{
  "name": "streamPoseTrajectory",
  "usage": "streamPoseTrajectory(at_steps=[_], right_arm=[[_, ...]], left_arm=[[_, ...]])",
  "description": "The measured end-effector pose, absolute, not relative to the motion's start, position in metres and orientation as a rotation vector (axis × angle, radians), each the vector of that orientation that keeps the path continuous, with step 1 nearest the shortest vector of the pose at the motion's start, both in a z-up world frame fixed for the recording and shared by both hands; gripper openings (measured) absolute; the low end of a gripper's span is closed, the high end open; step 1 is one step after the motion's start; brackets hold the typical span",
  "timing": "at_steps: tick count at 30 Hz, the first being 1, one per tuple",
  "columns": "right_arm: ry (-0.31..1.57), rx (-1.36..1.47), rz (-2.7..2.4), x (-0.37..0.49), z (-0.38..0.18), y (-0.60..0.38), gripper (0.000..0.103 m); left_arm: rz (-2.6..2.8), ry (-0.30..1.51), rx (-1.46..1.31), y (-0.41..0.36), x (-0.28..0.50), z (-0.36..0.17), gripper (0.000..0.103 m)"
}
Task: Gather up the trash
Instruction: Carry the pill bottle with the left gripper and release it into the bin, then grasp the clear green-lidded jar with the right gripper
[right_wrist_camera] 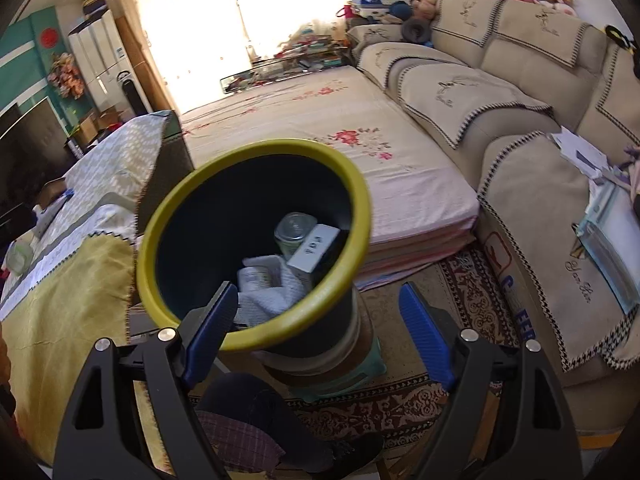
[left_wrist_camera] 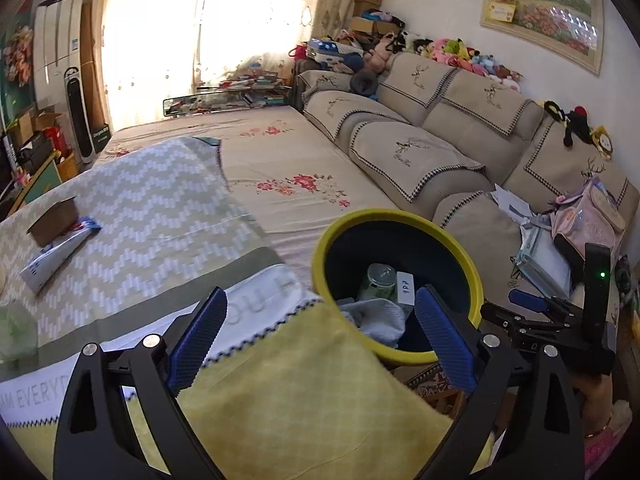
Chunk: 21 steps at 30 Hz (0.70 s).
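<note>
**Both grippers empty by the bin, more trash on the surface**

The bin (right_wrist_camera: 256, 240) stands on a small green stool (right_wrist_camera: 344, 376) on the carpet, hard against the corner of the surface (left_wrist_camera: 152, 208), its yellow rim about level with the cloth. That looks deliberate: trash can be carried a short way off the edge and dropped in. Inside lie a can (right_wrist_camera: 294, 230), a small white box (right_wrist_camera: 316, 250) and a crumpled white cloth (right_wrist_camera: 272, 292).

The left gripper (left_wrist_camera: 320, 334) hangs over the yellow corner of the surface with its jaws spread wide and nothing between them. The right gripper (right_wrist_camera: 320, 334) is likewise agape and empty; it hovers at the bin's near rim, one blue finger in front of the rim.

What remains to collect, I'd judge, sits well apart on the far left of the surface: a brown box (left_wrist_camera: 54, 220) touching a flattened white-and-blue tube (left_wrist_camera: 56, 256), and something pale green (left_wrist_camera: 14, 330) at the near edge, too blurred to name.

The open stretch of cloth between gives the left gripper free room to reach. The bin's rim and the cloth's hanging edge are what to mind coming back. Sofa (left_wrist_camera: 460, 136) and low bed (left_wrist_camera: 280, 160) are clear of the route.
</note>
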State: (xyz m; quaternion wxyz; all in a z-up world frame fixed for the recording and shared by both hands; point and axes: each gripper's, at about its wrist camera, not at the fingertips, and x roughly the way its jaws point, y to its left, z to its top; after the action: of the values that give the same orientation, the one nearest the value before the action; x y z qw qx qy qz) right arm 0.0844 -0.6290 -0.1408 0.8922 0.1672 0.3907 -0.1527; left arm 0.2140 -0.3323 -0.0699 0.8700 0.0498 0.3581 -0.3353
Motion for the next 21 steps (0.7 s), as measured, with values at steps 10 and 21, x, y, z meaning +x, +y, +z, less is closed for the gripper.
streamPoseTrajectory(at_steps=[10,21], right_arm=[[0.792,0.257,-0.158,0.141,-0.113,-0.547,0.08],[0.78,0.099,0.136,0.227,-0.078,-0.396,0.08]], left_arm=[[-0.471,0.687,0.049,-0.17,0.224,-0.066,0.095],[-0.248,0.672,0.013,-0.04,0.232,-0.079,0.095]])
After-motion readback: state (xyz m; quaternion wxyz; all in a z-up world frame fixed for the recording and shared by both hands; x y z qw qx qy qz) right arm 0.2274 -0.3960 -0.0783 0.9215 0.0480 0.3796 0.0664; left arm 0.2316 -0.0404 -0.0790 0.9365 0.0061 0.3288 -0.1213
